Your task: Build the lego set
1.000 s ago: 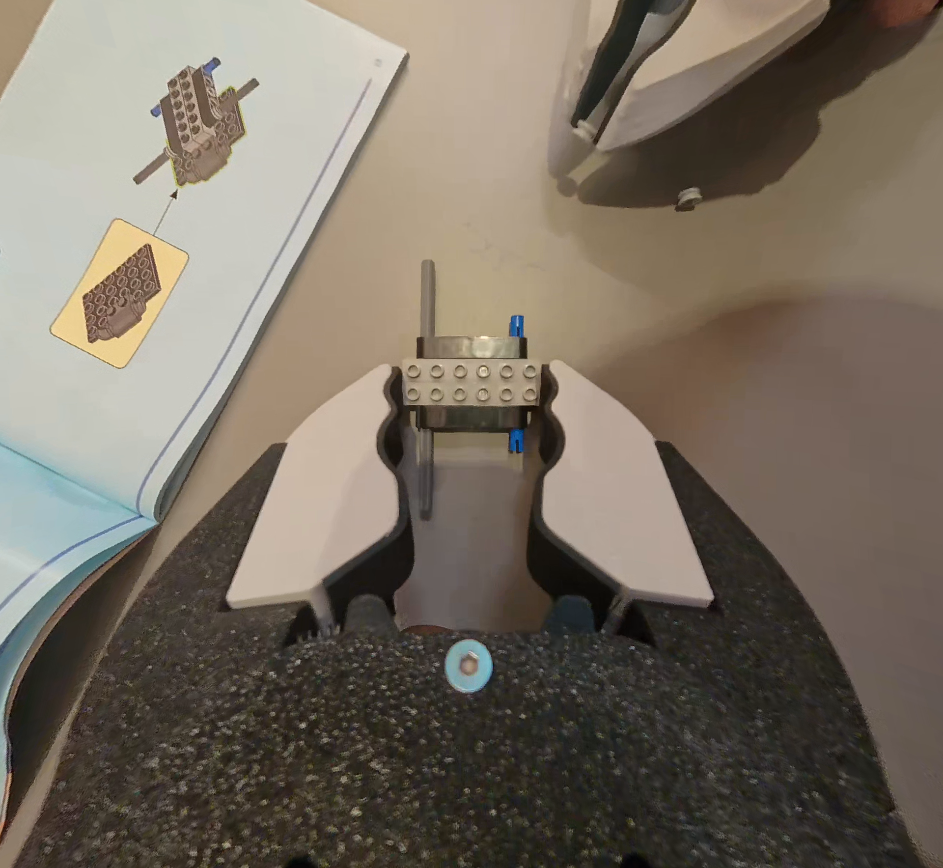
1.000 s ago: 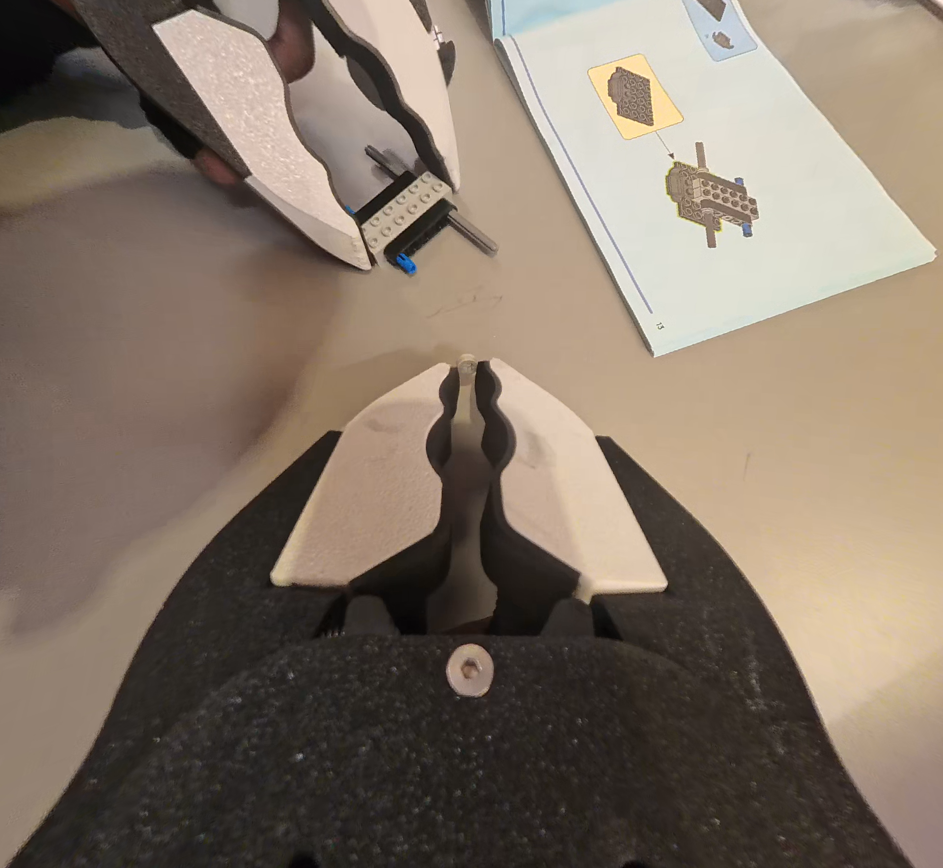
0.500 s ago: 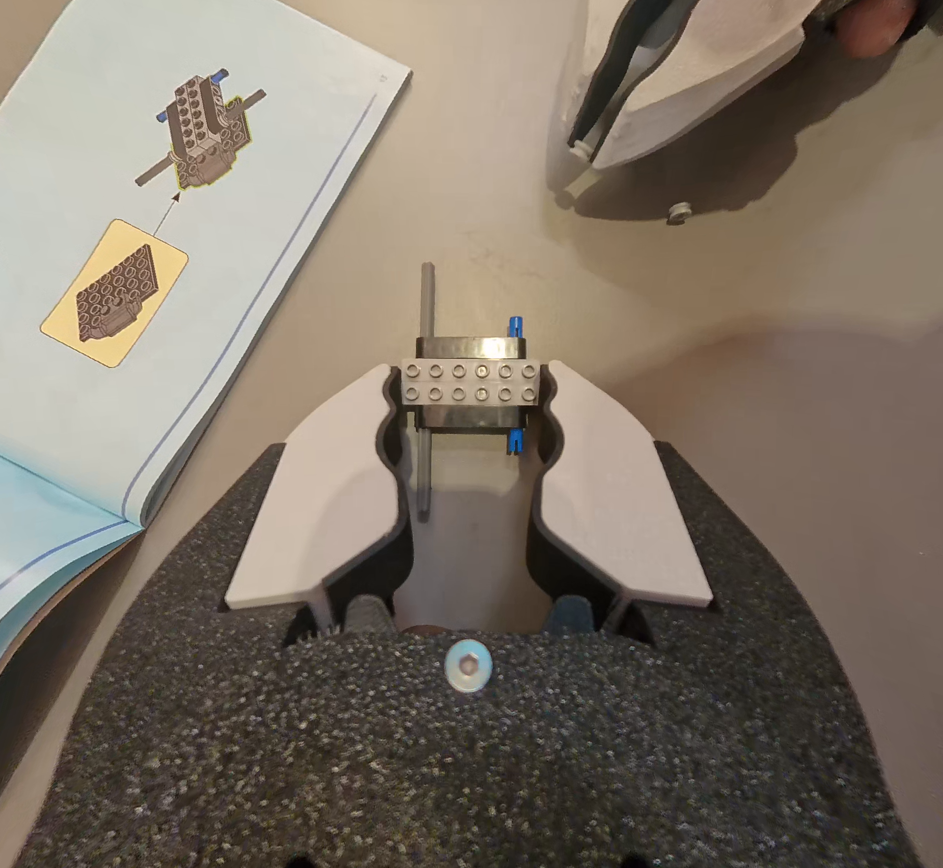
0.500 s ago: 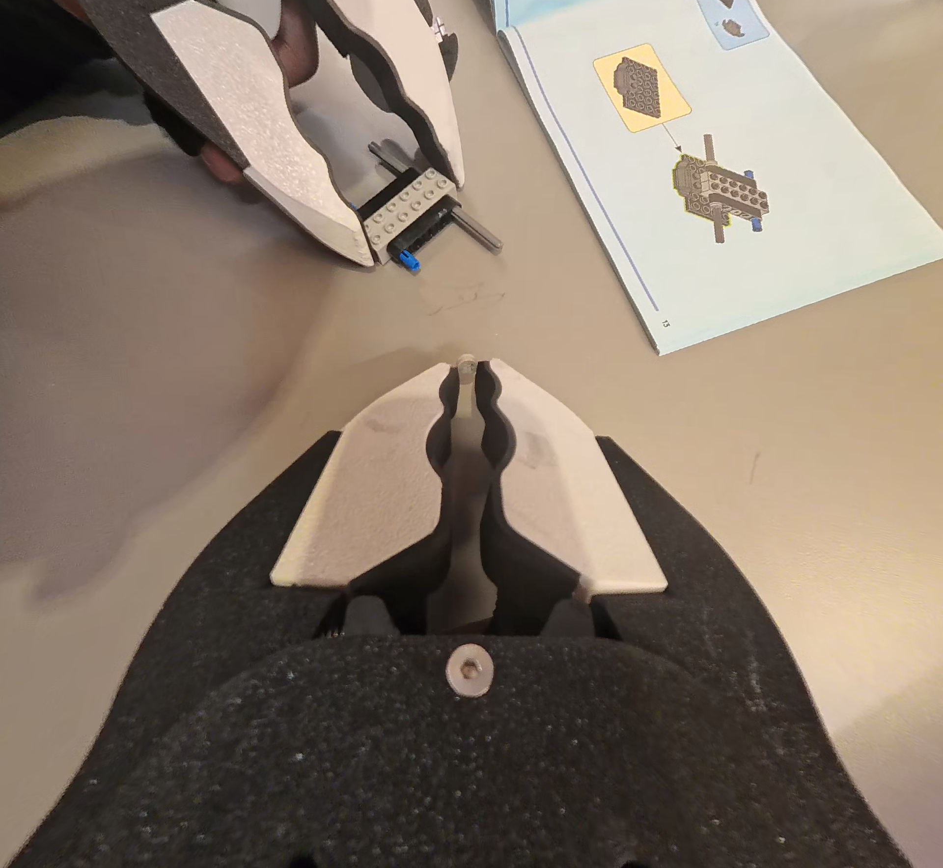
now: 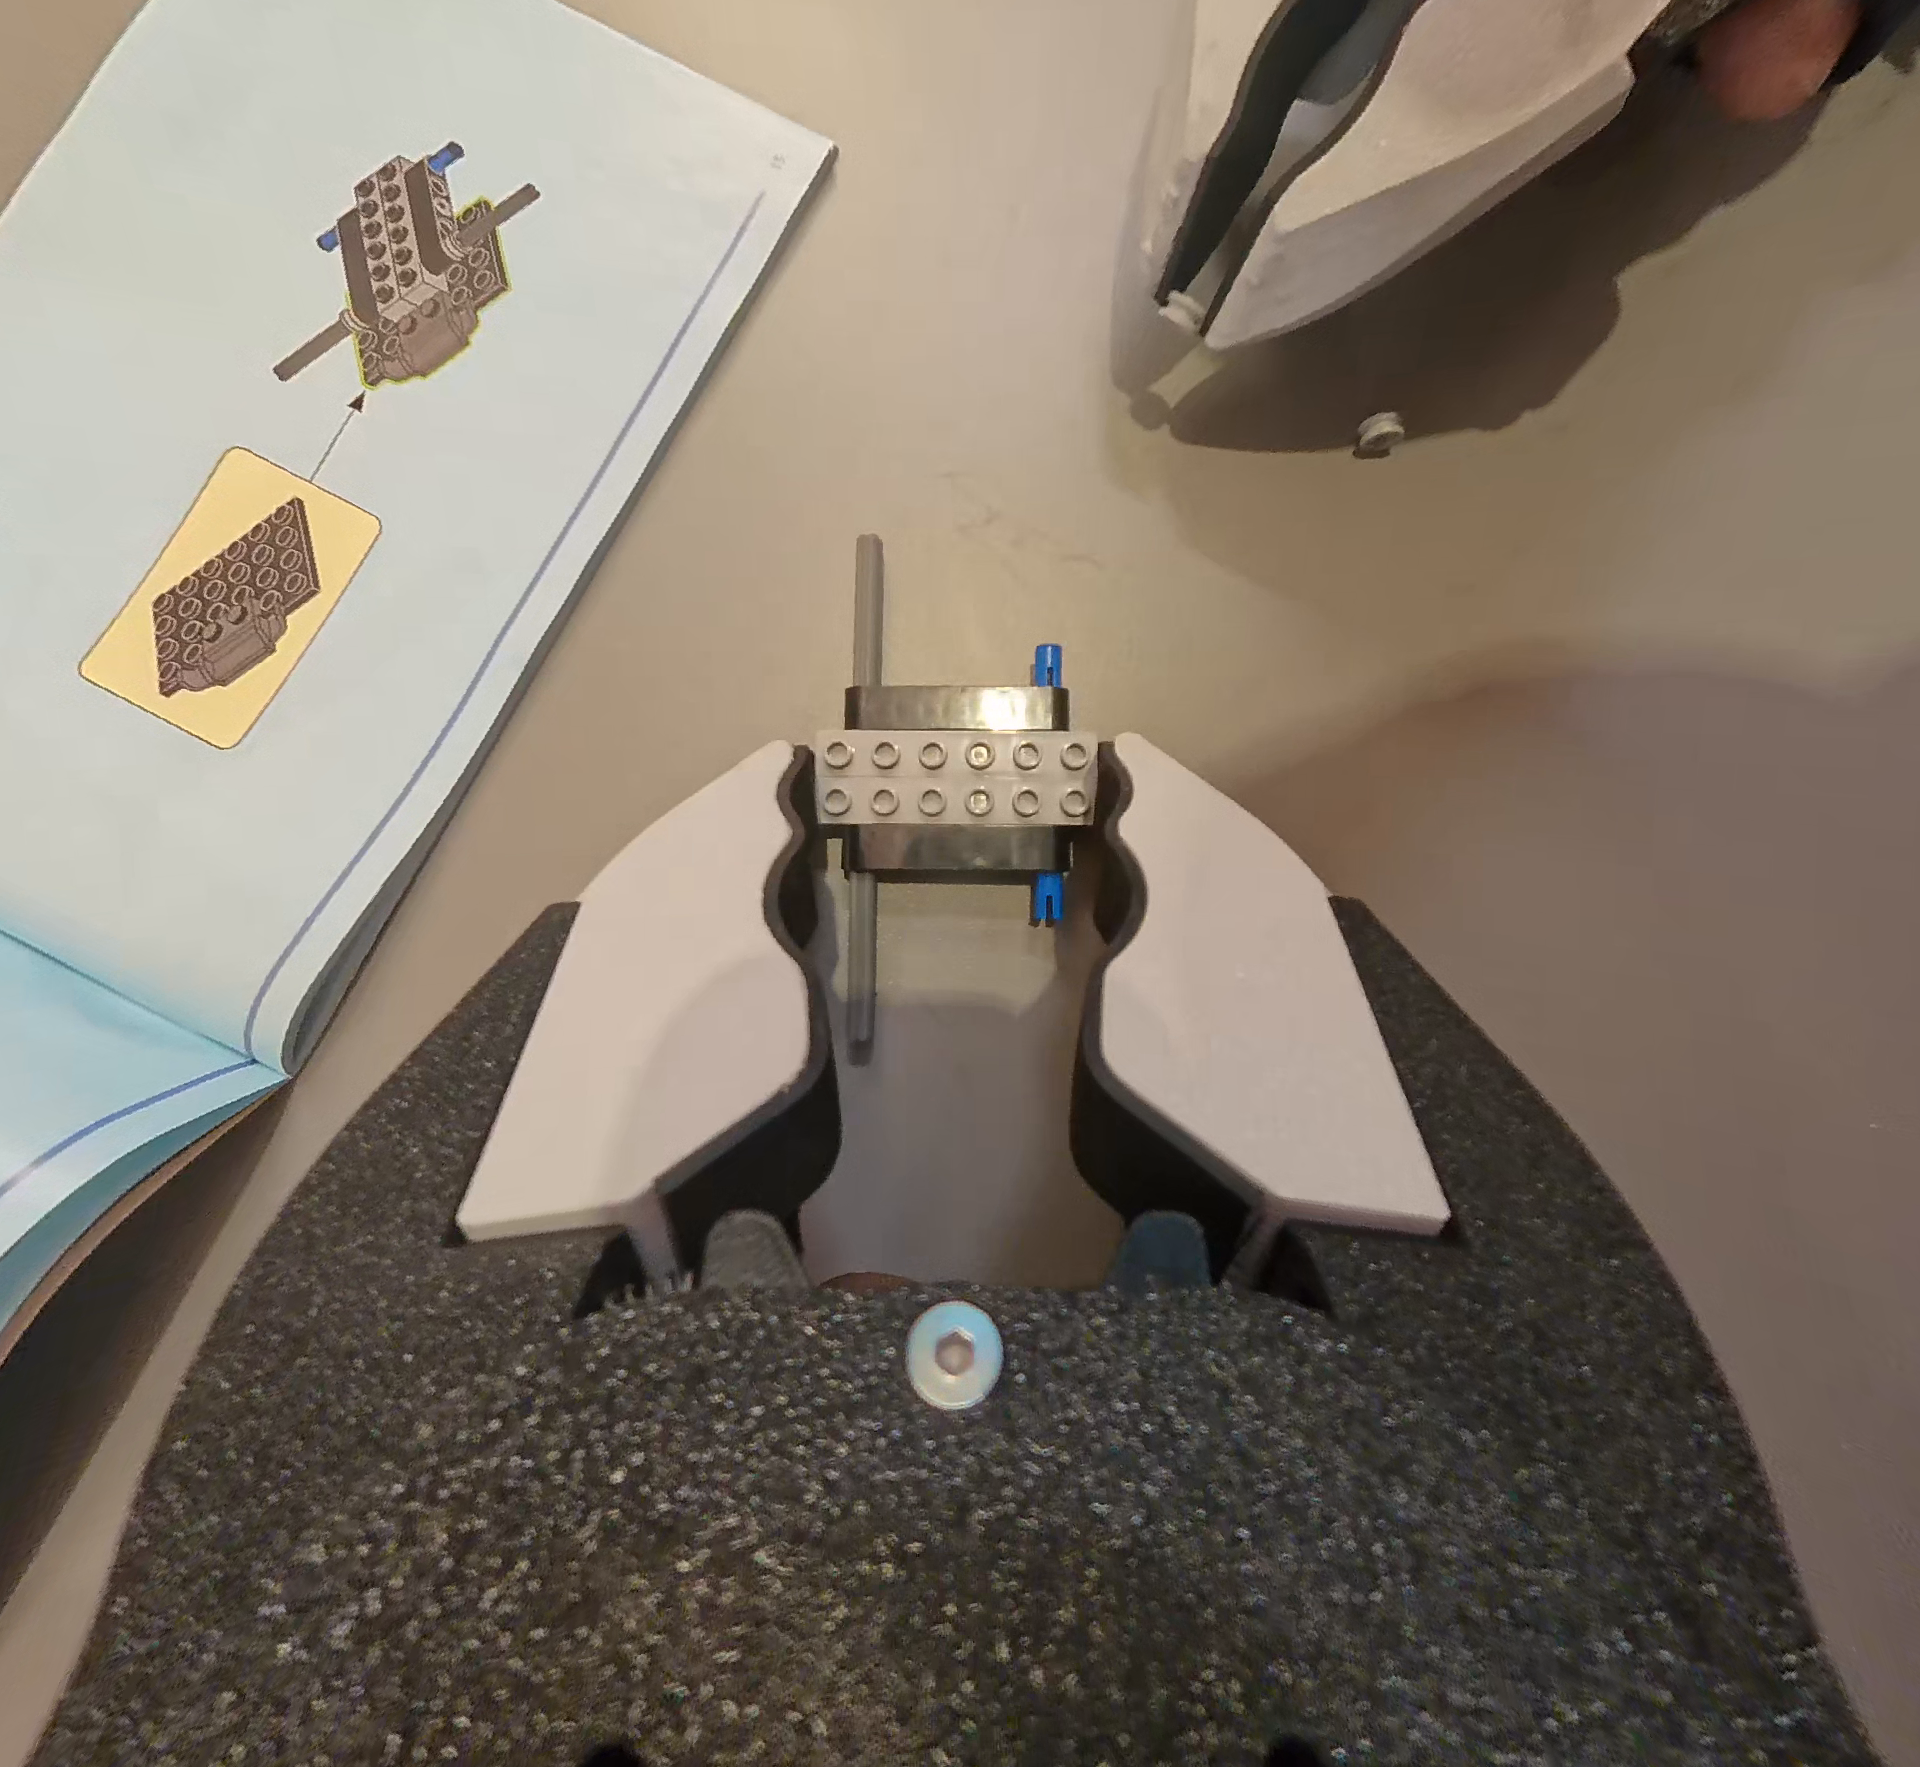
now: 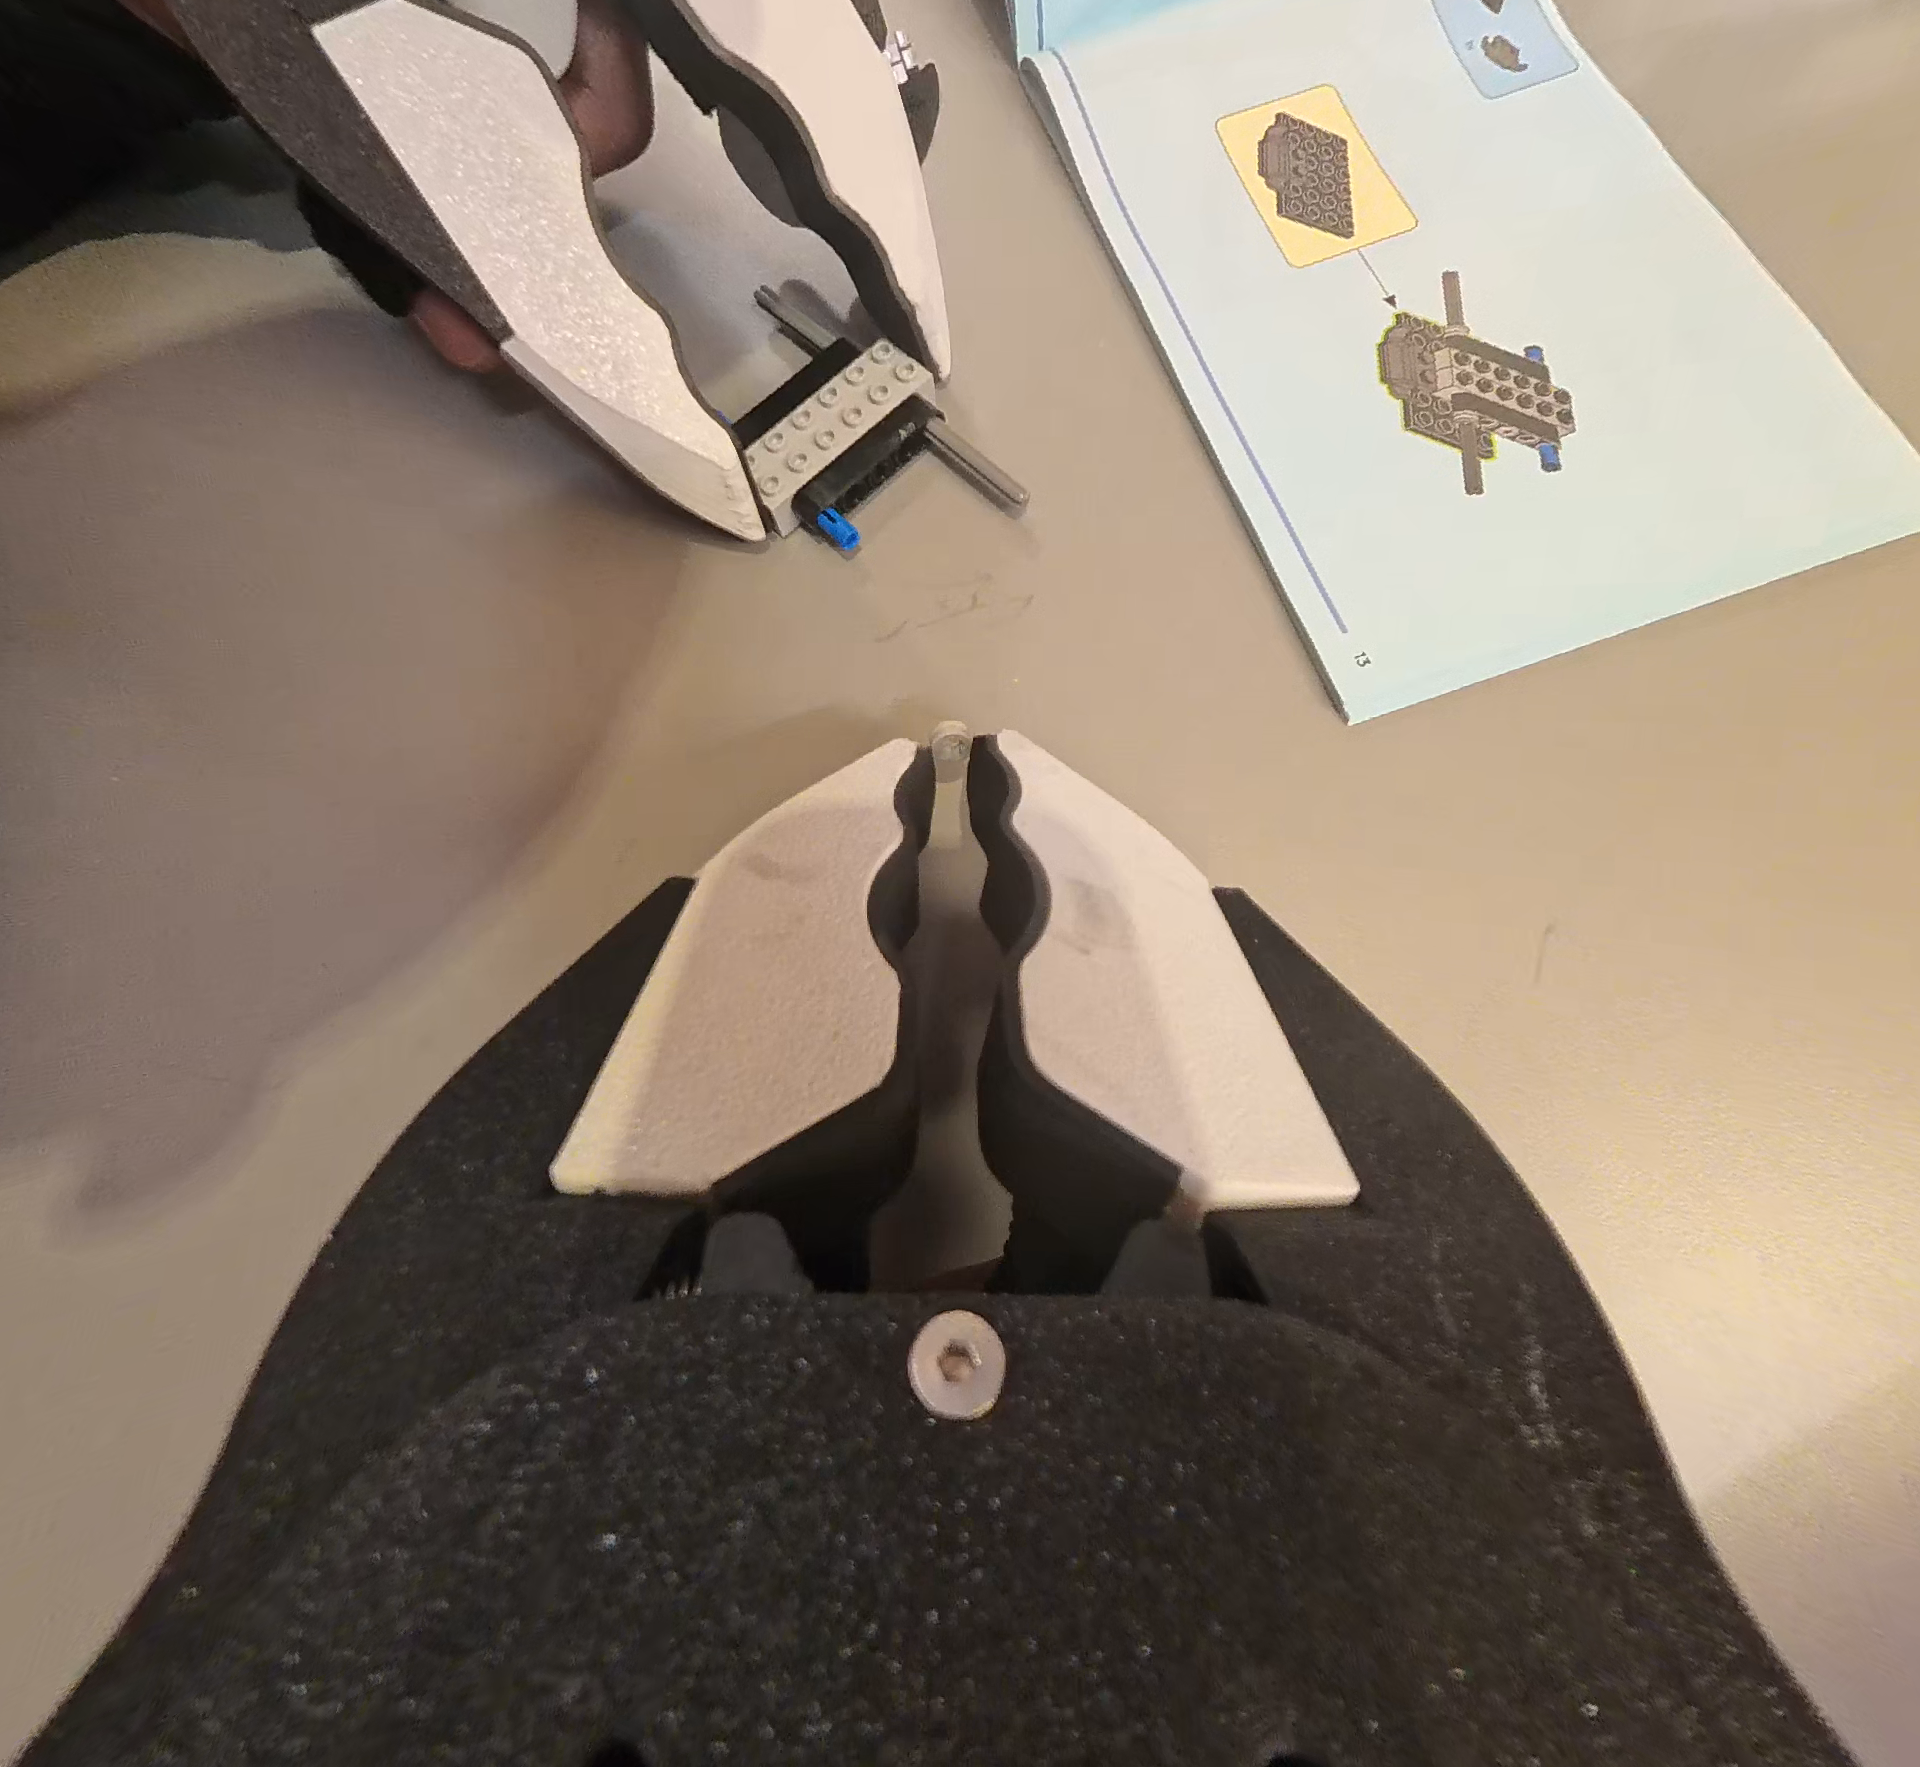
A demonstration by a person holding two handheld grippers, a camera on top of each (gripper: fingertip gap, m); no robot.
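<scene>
Left claw [image 5: 956, 787] grips a grey studded brick [image 5: 956, 782] – black base, grey axle, blue pin – right claw [image 6: 951, 751] pinches a small grey peg [image 6: 950, 743]

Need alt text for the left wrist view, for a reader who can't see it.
Left gripper clamps a small grey studded brick assembly with a grey axle and blue pin above a tan table; open pale-blue instruction booklet left, right gripper upper right.

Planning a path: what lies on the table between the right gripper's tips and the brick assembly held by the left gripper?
Bare table, only faint scuff marks, seen in the right wrist view.
</scene>
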